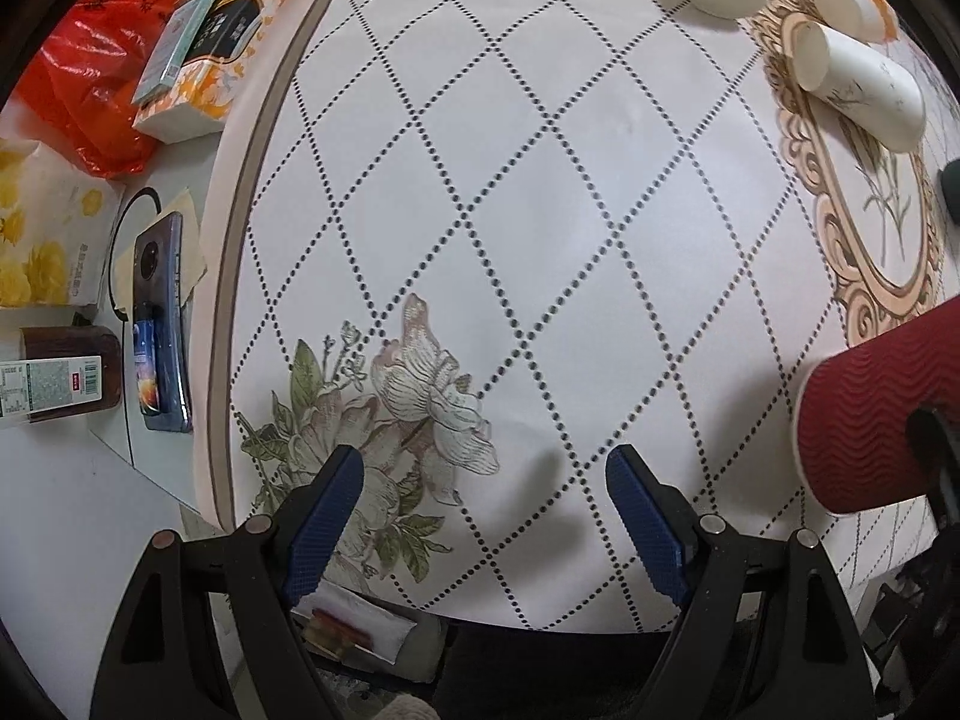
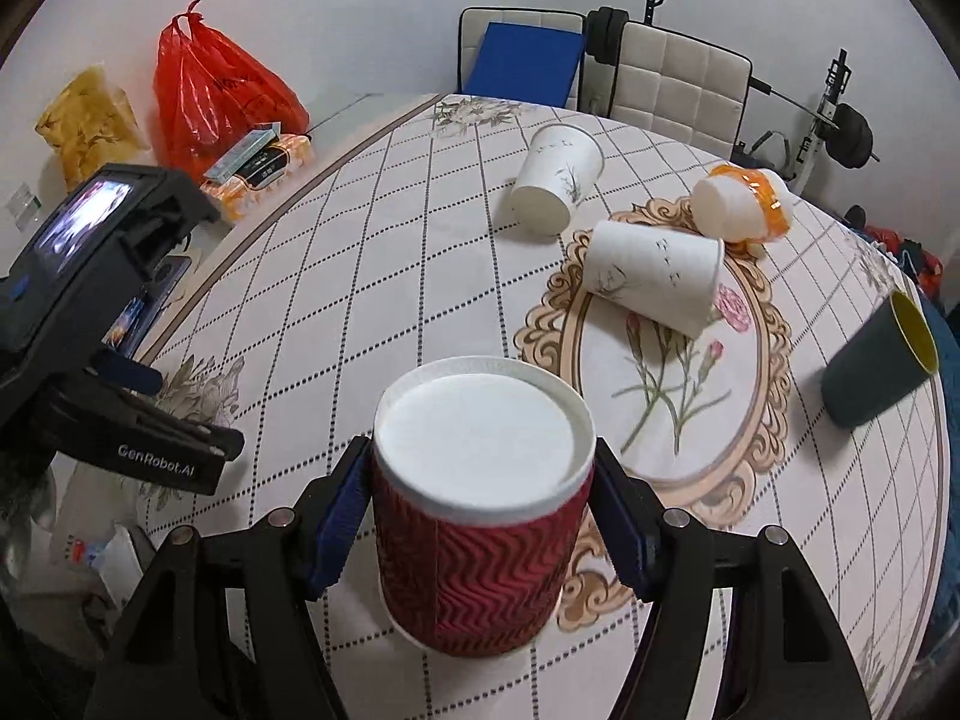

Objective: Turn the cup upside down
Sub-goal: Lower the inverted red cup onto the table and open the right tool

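Cup [image 2: 480,516] sits between the pads of the right gripper [image 2: 480,516], red ribbed wall clamped from both sides, blue pads [image 2: 339,525] pressing at roughly mid-height. Its flat white base faces up toward the right wrist camera, so the long axis stands near vertical and the mouth points down at the table [image 2: 360,276]. Whether the rim is already resting on the cloth or is just above it cannot be told; a thin white edge shows at the bottom and the cup looks very close to the surface.

From the left wrist view the same cup [image 1: 864,420] appears at about 3 o'clock, well off to the side of the left gripper [image 1: 486,480], whose jaws stand wide apart over the printed flower with nothing between them. The right hand is therefore the only one on the job; the left is near but idle.

Judgement: the inversion appears essentially complete. What remains turns on the vertical axis: the cup must be settled straight down on its rim, then the pads let go without dragging it sideways. A tilted release could tip it, since a paper cup is light.

Other cups lie on their sides farther off: two white ones [image 2: 555,186] [image 2: 654,279] at 12 to 1 o'clock, an orange-banded one [image 2: 744,207] beyond, and a dark one [image 2: 876,360] at 2 o'clock. All are well apart from the held cup.
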Available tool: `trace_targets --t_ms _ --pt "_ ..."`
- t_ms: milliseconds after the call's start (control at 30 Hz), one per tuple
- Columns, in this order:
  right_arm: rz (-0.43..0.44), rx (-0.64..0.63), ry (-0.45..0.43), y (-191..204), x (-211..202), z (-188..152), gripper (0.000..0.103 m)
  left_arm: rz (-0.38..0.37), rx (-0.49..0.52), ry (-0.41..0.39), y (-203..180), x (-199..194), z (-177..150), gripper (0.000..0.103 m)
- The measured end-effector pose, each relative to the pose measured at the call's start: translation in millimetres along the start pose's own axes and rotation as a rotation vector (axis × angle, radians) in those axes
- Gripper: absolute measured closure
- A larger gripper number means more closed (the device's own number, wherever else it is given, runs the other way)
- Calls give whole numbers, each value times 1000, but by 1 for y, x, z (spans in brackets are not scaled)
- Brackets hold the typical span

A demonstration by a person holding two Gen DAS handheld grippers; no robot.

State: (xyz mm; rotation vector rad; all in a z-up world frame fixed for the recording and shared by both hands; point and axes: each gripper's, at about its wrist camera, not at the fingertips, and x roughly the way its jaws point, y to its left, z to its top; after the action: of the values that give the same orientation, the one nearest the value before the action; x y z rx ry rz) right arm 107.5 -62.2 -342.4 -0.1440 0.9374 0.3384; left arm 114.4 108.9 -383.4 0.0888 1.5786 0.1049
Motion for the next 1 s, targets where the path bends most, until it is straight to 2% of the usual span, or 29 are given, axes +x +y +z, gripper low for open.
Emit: trace_targets --t_ms 300,333,400,467,500,533,633,800,1000 --pt "-42 62 71 -3 -5 -21 29 -37 41 -52 -14 -15 -22 20" --pt "-44 82 75 -5 -8 -22 28 -41 44 -60 -15 -19 -23 20" --pt "-55 110 89 -8 -15 -23 14 -39 53 -80 -17 -27 -28 20" --pt "-56 152 113 -13 -23 -25 13 -45 57 -104 -16 -38 -32 20" --pt "-64 177 133 -15 -27 -25 9 -51 59 -114 -16 -44 -35 20" --pt "-73 212 155 -20 -32 -26 7 -56 61 -128 -18 -52 -38 20" --pt "-122 288 175 -29 -54 -29 6 -63 65 -184 -25 -78 -44 4" --pt "-241 368 197 -39 -94 -33 5 -90 54 -258 -30 -114 -57 4" --pt "-295 382 177 -41 -142 -35 5 -109 29 -345 -34 -154 -81 4"
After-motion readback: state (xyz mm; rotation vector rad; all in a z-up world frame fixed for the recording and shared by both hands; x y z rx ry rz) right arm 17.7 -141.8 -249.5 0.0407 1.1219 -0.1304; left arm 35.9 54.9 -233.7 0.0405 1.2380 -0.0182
